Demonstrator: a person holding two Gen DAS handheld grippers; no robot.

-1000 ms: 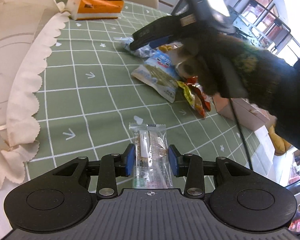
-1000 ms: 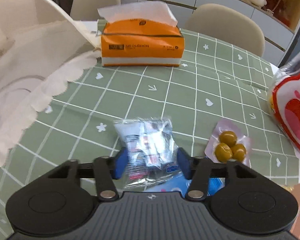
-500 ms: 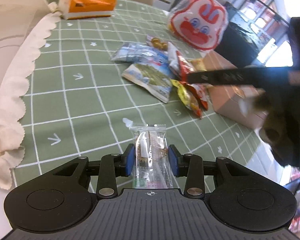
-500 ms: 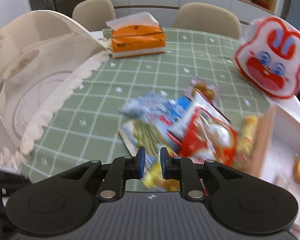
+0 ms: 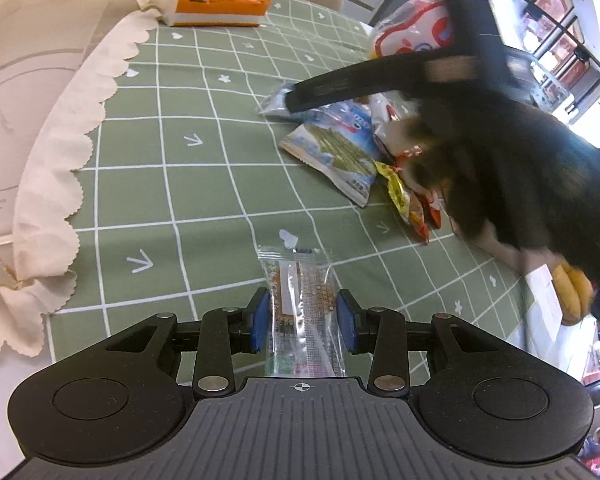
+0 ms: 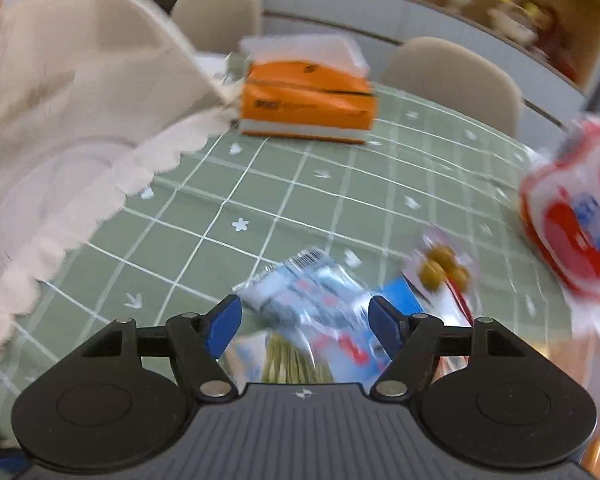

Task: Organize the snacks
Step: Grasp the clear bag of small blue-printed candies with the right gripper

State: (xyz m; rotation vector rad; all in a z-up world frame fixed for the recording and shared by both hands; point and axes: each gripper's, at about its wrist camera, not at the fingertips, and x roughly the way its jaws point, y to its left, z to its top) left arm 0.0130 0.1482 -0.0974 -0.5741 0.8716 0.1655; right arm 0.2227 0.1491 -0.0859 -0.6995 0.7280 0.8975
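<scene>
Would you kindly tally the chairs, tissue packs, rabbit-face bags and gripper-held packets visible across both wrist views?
Chairs: 2
Tissue packs: 1
Rabbit-face bags: 1
Clear snack packet held in left gripper: 1
Total: 5

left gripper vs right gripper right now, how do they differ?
Left gripper is closed on a clear snack packet; right gripper holds nothing, its jaws opening over a silvery-blue packet. Left view is sharp, right view motion-blurred. Both have blue pads and point down at the green tablecloth.
</scene>
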